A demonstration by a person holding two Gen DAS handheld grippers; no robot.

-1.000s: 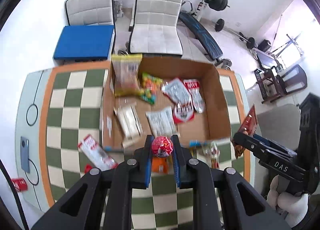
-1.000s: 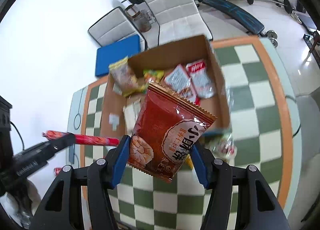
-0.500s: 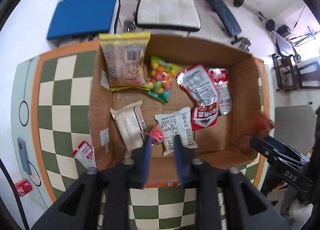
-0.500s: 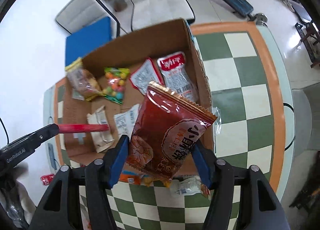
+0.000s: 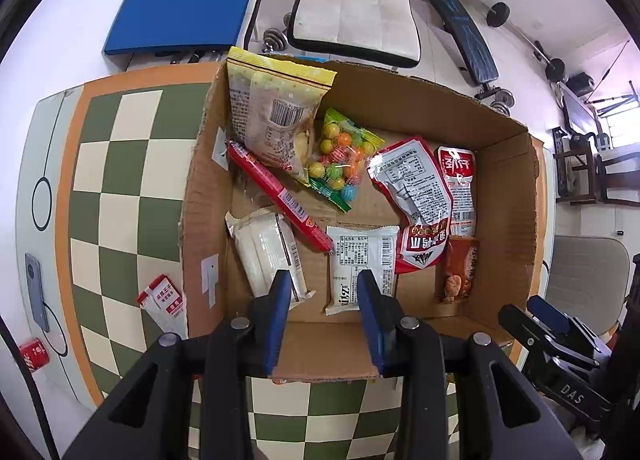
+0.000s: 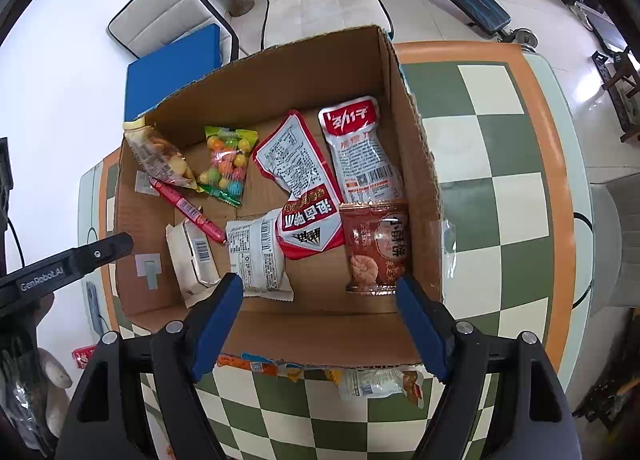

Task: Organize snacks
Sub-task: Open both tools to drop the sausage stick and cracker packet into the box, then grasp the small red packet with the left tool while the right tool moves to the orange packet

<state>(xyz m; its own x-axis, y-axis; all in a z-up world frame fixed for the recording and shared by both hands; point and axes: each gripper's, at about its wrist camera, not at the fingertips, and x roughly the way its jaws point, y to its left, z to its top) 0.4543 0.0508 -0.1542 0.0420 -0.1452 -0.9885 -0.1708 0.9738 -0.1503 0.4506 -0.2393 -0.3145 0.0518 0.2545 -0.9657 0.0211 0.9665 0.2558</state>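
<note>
**Box filling, both hand-held grippers empty above it**

The checkered bench (image 5: 120, 180) carries an open cardboard box (image 5: 504, 188) that already holds most of the snacks. Inside lie a large yellow-topped bag (image 5: 272, 116), a red-and-silver pouch (image 5: 416, 196), a brown-red cracker packet (image 6: 376, 248) against the right wall, a bag of coloured candy balls (image 5: 340, 160) and a thin red sausage stick (image 5: 280, 196). The left hand-held gripper (image 5: 322, 320) and the right hand-held gripper (image 6: 320, 326) hover over the near wall, jaws spread, holding nothing. A few packets remain on the bench: a small red-and-white sachet (image 5: 164, 302) left of the box and a clear wrapped snack (image 6: 376, 382) under the near wall. These look light, soft and crinkly, probably slippery; pinching a sealed edge should hold best.
</note>
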